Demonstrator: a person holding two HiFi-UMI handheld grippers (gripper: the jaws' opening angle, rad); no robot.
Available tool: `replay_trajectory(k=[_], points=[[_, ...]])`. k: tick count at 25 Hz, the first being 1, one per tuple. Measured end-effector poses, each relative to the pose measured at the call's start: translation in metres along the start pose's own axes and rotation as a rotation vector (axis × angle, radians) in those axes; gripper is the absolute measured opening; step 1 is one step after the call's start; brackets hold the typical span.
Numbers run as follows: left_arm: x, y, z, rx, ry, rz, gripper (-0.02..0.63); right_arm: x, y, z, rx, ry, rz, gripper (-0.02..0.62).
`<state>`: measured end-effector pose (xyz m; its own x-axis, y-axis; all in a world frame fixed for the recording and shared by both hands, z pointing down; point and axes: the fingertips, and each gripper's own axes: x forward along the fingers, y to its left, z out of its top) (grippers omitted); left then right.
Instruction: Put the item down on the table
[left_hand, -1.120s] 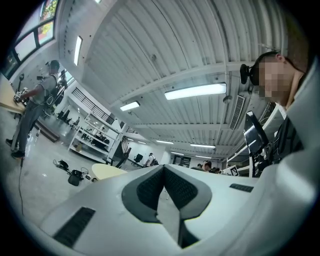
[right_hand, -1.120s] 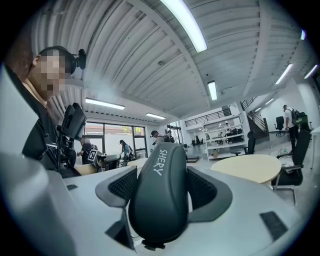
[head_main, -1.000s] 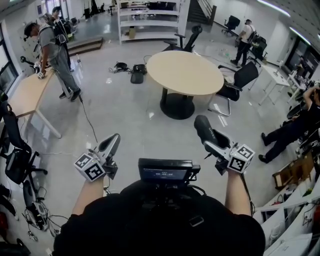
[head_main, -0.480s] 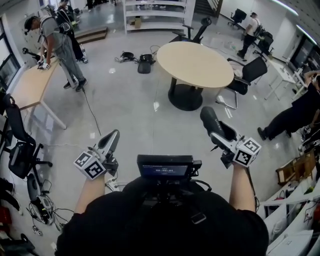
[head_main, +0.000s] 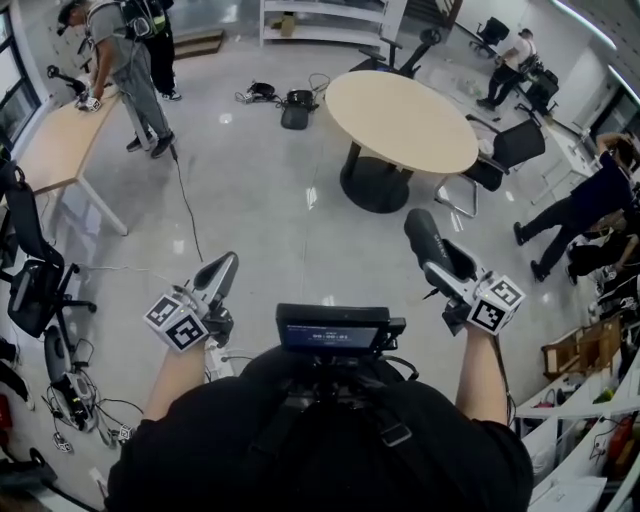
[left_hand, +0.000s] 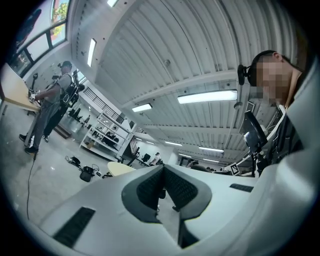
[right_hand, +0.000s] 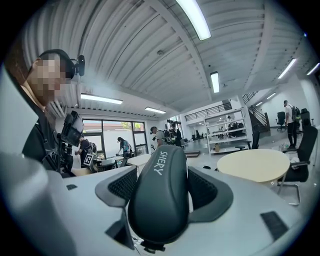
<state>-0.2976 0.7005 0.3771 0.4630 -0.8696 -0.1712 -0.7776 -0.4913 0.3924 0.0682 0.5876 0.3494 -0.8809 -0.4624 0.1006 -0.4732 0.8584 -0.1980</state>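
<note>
Both forearms stretched forward, right hand-held gripper clamping a dark oblong SHERY-marked item, left hand-held gripper pinched together, empty.

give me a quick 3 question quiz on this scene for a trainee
1. Fill in: the left tongs are ___, with nothing between them.
2. Which holds the dark item? A: left tongs. B: right tongs. C: neither.
3. True or false: the dark item is not yet on the round table.
Key: 1 shut; 2 B; 3 true.
</note>
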Motion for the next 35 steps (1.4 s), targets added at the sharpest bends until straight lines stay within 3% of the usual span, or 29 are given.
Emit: replay_trajectory(k=[5,11,17,25,30,35], points=[[0.039,-0.008,-0.008,0.033,0.01,0.013,0.002,-0.005,-0.047,0.001,0.016,-0.027,0.024,0.321],[0.121,-0.026,-0.016,0.058,-0.004,0.036,0.002,-0.016,-0.132,0.015,0.016,-0.04,0.06,0.321],[0.231,-0.054,-0.037,0.05,-0.024,0.007,0.002,-0.045,-0.225,0.042,-0.018,-0.049,0.08,0.321],[0.357,-0.083,-0.073,0.047,0.028,-0.064,0.002,-0.087,-0.328,0.051,-0.005,-0.066,0.047,0.321],[0.395,-0.07,-0.083,0.039,0.071,-0.082,0.002,-0.091,-0.363,0.041,0.03,-0.065,0.005,0.321],[0.433,-0.026,-0.083,0.002,0.077,-0.122,0.002,-0.064,-0.394,0.041,0.025,-0.053,-0.039,0.321]])
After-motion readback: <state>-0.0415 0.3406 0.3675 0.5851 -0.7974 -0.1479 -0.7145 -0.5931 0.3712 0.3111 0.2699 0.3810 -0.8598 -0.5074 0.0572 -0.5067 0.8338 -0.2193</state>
